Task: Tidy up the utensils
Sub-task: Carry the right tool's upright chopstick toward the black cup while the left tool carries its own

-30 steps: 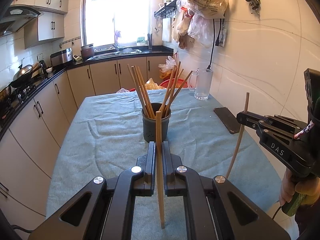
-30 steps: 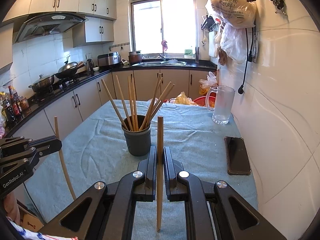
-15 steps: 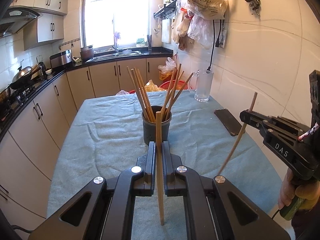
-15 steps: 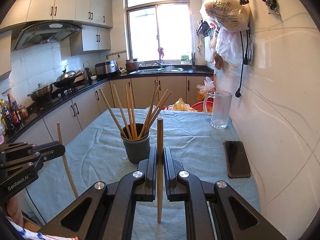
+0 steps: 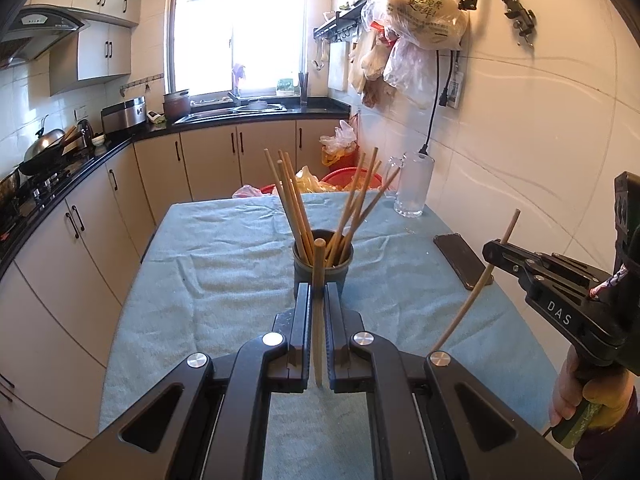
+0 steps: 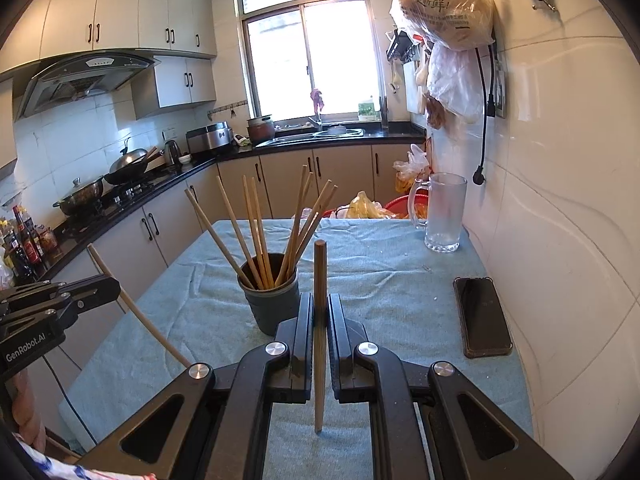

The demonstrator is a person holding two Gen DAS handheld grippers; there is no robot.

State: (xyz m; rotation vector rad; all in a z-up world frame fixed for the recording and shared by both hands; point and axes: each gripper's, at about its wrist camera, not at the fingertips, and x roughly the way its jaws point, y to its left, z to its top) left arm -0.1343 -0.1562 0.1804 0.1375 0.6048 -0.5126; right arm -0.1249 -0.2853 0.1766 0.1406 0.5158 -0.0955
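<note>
Between your left gripper fingers: chopstick clamped mid-length | right gripper likewise, second chopstick | holder just ahead | light, stiff, slippery; keep mid-shaft hold.

About nine chopsticks, one holder, one mug

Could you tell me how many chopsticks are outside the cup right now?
2: one chopstick clamped in the left gripper, another chopstick in the right gripper; none visible on the cloth.

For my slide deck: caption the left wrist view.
Left claw pinches one chopstick before the chopstick holder on the blue-clothed table.
</note>
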